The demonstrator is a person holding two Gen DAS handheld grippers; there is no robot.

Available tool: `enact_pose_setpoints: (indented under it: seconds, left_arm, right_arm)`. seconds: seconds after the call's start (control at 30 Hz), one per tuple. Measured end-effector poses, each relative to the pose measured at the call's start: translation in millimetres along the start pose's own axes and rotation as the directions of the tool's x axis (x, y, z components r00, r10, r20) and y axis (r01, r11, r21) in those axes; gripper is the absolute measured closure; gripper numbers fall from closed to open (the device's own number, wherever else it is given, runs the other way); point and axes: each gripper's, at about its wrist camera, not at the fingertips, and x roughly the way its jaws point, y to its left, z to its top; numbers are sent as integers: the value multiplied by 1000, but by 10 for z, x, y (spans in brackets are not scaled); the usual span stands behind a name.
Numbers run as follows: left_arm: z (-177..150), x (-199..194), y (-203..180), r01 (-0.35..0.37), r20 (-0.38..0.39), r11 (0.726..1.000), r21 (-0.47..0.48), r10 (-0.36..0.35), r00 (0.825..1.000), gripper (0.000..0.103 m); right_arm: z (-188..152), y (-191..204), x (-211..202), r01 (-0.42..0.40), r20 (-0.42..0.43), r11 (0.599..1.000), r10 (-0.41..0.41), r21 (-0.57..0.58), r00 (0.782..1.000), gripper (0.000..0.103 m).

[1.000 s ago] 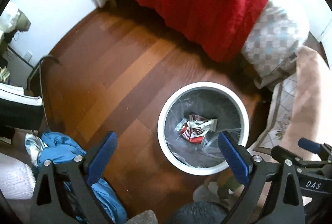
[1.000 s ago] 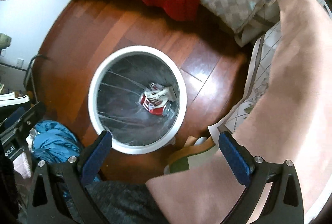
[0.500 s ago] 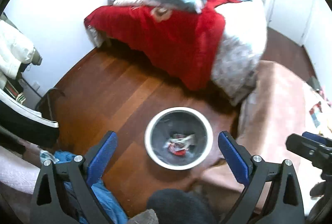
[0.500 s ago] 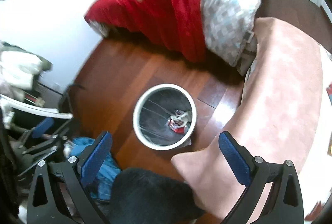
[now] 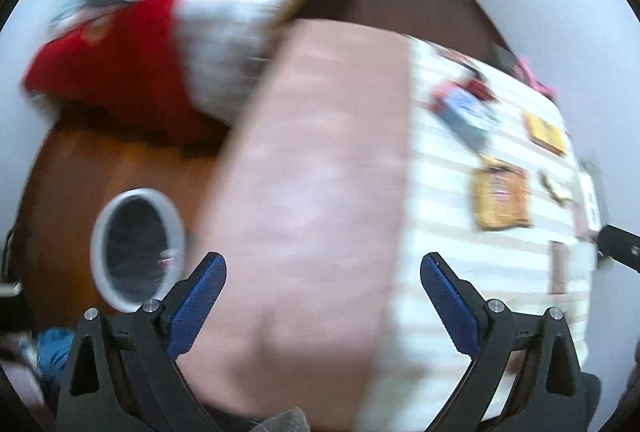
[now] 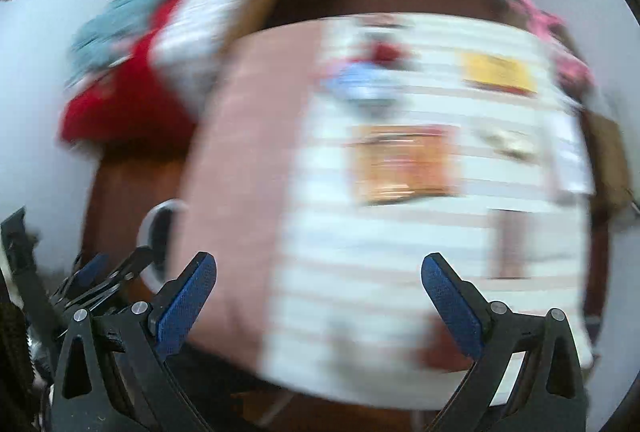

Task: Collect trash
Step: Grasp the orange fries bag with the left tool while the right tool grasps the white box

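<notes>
Wrappers (image 6: pixel 404 162) lie scattered on the bed, dead ahead of the right hand-held gripper (image 6: pixel 318 288); both hand-held grippers spread empty, bin (image 5: pixel 138 250) off left.

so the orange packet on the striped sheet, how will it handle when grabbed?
The orange packet lies flat on the striped sheet, so it is probably thin, light and floppy. It may crumple or slip between the pads, though blur hides its finish. The soft sheet beneath could bunch up into a low pinch. Both grippers are open and empty.
</notes>
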Motion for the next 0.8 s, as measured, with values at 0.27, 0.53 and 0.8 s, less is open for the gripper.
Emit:
enact_pose_setpoints:
  seconds: [0.27,0.53,0.8]
  left_arm:
    - [405,901,-1204,123,-169,989,77,-108,980,12]
    - [500,1148,-1597,54,-140,985,164,-30,990,82]
    - [510,946,-1544,31,-58,984,177,-21,998,101]
  right_arm:
    - [498,-1852,329,171,-50,959,-164,227,985,0]
    - [812,-2447,678,192,-95,950,-174,245,980,10]
    - [900,-2433,835,168,-95,964,-151,205,984,50]
